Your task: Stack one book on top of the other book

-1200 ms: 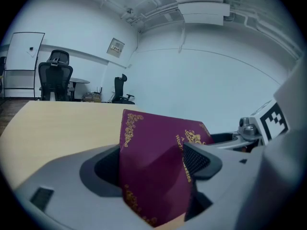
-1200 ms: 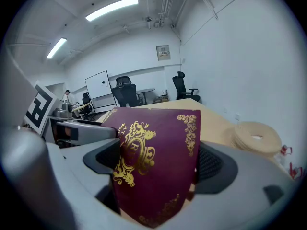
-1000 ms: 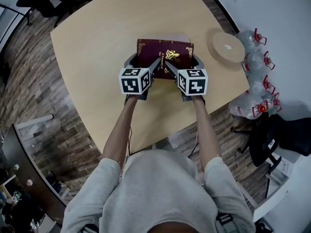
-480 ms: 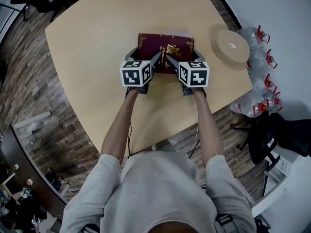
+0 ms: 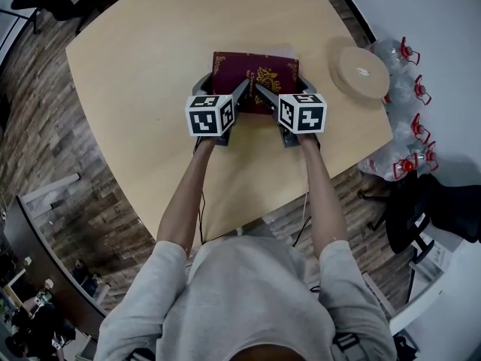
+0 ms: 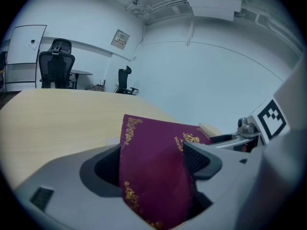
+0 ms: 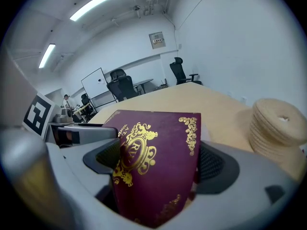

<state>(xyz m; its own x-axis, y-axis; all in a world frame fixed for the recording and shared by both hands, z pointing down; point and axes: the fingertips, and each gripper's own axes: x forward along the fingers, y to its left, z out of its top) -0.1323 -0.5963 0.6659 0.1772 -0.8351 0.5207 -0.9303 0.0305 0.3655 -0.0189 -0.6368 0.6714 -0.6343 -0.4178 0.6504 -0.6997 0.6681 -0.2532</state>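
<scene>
Book (image 5: 254, 74) hardly moved | left tongs (image 5: 223, 90), right tongs (image 5: 282, 92) each pinching its near edge | likely set-down step | next: ease both apart

The book (image 5: 254, 77) lies on the table (image 5: 143, 43), left gripper (image 5: 224, 90) and right gripper (image 5: 284, 92) at its near corners, round disc (image 5: 358, 71) at right.

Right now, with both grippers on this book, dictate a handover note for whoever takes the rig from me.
Left gripper: shut on the maroon book, near left corner.
Right gripper: shut on its near right corner.
The book is over the table. A pale edge at its far side may be the second book, but that is not certain.
Left to do: confirm it rests on that book, then open both.
</scene>
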